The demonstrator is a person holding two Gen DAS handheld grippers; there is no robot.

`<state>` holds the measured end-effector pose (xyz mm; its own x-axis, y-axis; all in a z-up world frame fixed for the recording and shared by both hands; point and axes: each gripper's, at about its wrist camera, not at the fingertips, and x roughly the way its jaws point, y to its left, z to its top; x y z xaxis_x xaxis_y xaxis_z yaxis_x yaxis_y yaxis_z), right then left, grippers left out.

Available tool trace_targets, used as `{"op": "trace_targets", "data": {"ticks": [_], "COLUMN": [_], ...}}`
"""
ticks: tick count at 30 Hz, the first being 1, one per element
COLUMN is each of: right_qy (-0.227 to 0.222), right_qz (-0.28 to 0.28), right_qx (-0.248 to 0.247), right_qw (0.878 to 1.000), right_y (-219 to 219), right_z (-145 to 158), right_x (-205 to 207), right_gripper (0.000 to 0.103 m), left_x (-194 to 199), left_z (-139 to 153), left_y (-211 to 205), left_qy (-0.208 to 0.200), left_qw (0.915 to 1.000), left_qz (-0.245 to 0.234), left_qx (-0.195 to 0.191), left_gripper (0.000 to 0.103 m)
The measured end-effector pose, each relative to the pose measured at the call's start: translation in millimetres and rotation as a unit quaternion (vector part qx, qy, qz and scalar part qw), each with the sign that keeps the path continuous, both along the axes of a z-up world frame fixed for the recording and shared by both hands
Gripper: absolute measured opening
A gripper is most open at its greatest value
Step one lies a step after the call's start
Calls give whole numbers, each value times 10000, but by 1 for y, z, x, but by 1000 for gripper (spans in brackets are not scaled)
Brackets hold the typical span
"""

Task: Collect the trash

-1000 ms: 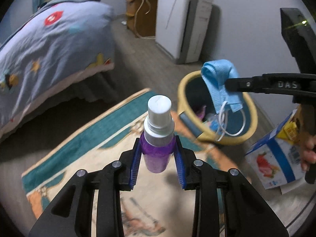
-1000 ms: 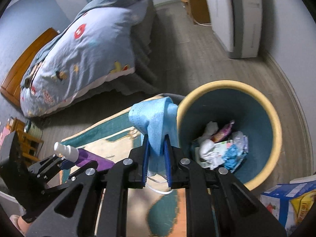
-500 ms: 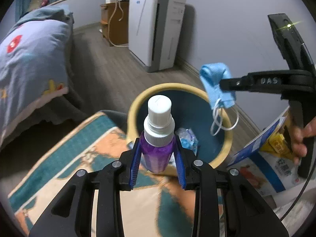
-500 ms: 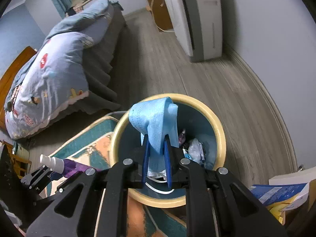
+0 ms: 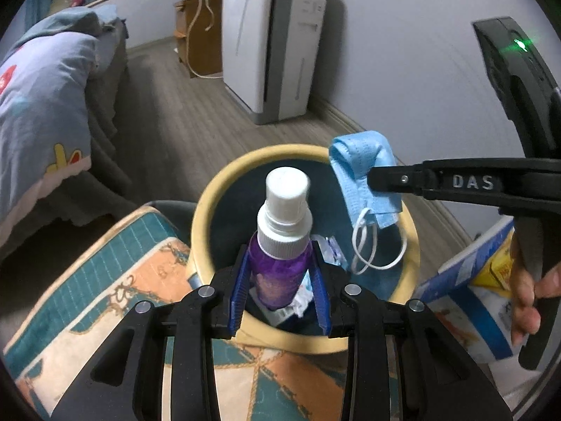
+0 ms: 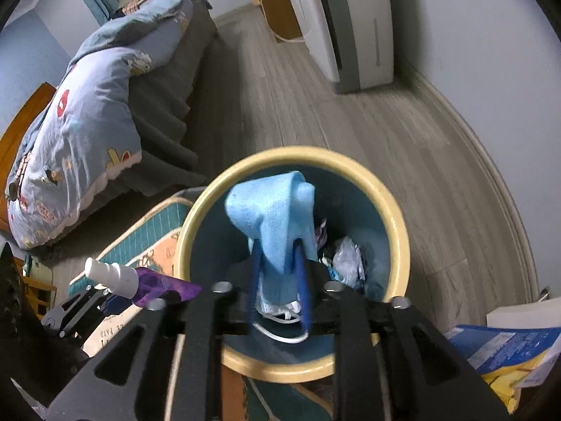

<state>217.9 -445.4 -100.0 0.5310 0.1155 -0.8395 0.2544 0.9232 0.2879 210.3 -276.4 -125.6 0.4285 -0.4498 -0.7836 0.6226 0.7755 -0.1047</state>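
A purple spray bottle [image 5: 280, 273] with a white cap stands upright in my left gripper [image 5: 279, 256], over the near rim of the yellow-rimmed bin [image 5: 210, 203]. The blue pads still touch it while the jaws are opening. A folded blue face mask [image 6: 270, 207] hangs between the fingers of my right gripper [image 6: 278, 249], above the bin's [image 6: 396, 224] inside. Those jaws are opening and stand off the mask on both sides. Its white ear loops dangle below. The right wrist view also shows the bottle [image 6: 157, 284], at lower left.
Crumpled wrappers and tissue lie inside the bin. It stands at the corner of a patterned rug [image 5: 105, 280]. A blue and white carton [image 5: 466, 301] lies at the right by the wall. A bed [image 6: 87, 122] is left, an air purifier [image 5: 277, 42] behind.
Both grippers have swung over the bin. The right pads, earlier pinched on the mask, now stand apart from it. The bottle has stayed in the left jaws.
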Motion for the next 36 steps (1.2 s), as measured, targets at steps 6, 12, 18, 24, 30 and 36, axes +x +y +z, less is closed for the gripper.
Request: {"op": "trace_targets", "data": {"ticks": [6, 12, 18, 24, 30, 36], "right_qy": [-41, -173, -184, -162, -161, -292], "right_qz": [-67, 37, -31, -80, -360, -404], "right_qx": [-57, -129, -424, -622, -490, -806], "right_qw": [10000, 9998, 9989, 9979, 9980, 9955], "right_y": [-5, 3, 17, 33, 42, 60], "right_z": [7, 29, 53, 65, 69, 76], "right_x": [-4, -29, -72, -114, -148, -166], "right_gripper": [79, 97, 97, 97, 97, 97], "left_x": [-3, -22, -51, -85, -107, -106], "left_z": [13, 41, 69, 89, 95, 90], "left_y": [12, 37, 62, 83, 95, 97], "left_qy": [-97, -196, -391, -593, -453, -357], "left_qw": [9998, 9988, 9975, 9930, 9924, 9936], "left_qz": [182, 448, 579, 953, 1122, 1061], "left_qx": [-76, -67, 68, 359, 221, 181], "left_gripper": [75, 97, 98, 98, 98, 98]}}
